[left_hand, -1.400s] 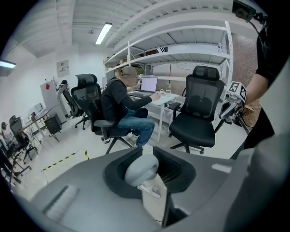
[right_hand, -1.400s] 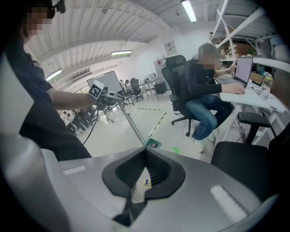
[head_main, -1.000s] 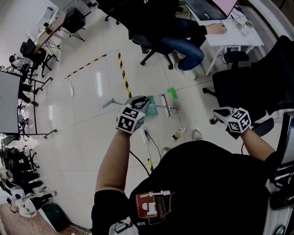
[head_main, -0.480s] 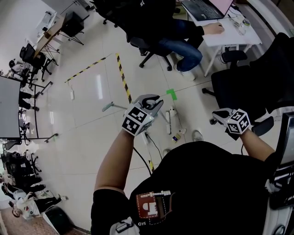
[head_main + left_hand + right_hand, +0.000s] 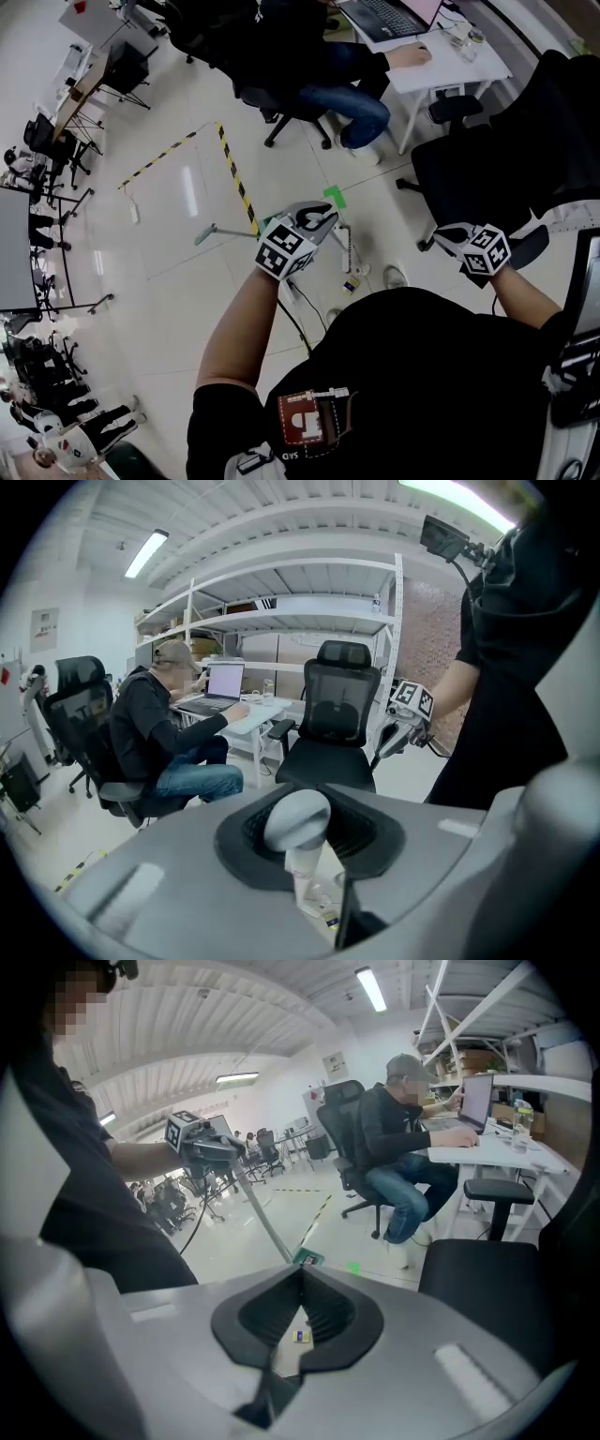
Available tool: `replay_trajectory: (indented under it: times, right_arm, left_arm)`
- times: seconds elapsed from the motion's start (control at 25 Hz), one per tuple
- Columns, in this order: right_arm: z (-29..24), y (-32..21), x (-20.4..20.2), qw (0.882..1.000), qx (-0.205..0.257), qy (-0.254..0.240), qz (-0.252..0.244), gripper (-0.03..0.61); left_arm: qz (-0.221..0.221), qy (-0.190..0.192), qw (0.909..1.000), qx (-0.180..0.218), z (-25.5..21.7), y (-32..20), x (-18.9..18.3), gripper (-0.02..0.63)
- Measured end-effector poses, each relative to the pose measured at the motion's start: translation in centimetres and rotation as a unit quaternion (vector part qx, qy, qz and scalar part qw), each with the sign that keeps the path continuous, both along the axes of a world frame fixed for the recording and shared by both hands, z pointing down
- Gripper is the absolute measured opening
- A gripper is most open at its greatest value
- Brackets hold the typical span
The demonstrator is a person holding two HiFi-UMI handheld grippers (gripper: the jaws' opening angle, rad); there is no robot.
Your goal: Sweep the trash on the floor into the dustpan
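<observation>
- Head view: the left gripper [image 5: 317, 221] is over the floor [image 5: 187, 281], at the near end of the yellow-black tape [image 5: 234, 173]. The right gripper [image 5: 452, 236] hangs well apart to the right, by a black chair [image 5: 469, 178]. A small trash packet [image 5: 352, 284] lies on the floor between them, just right of the left gripper.
- Left gripper view: the fingers are clenched on the rounded grey top of the broom handle [image 5: 296, 819]. The floor shows in the gap below it.
- Right gripper view: the fingers are closed, tips touching, with nothing seen between them. The packet shows through the gap behind the tips. Farther left, the broom pole [image 5: 258, 1208] slopes from the left gripper down to a green end [image 5: 306, 1259] on the floor by the tape.
</observation>
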State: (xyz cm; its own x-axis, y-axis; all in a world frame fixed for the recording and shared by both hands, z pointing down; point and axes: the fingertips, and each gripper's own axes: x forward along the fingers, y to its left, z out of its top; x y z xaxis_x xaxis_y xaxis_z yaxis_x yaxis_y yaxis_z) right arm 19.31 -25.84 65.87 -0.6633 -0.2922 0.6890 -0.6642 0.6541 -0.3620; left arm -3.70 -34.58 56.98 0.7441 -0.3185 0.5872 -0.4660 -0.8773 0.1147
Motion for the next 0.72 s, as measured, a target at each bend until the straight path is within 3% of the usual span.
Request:
replay_trajectory:
  times: [0.2, 0.4, 0.72]
  right_arm:
    - [-0.1, 0.0, 1.0, 1.000, 0.000, 0.004, 0.007, -0.006]
    - [0.3, 0.0, 2.0, 1.000, -0.003, 0.010, 0.013, -0.008]
    - [0.2, -0.2, 2.0, 1.000, -0.004, 0.018, 0.009, -0.008]
  left_arm:
    - [0.000, -0.013, 0.9999, -0.001, 2.3, -1.9, -0.4, 0.072]
    - [0.005, -0.079, 0.9966, -0.022, 6.9, -3.5, -2.6, 0.072]
    - [0.013, -0.182, 0.9827, -0.032, 8.5, -6.8, -8.2, 0.078]
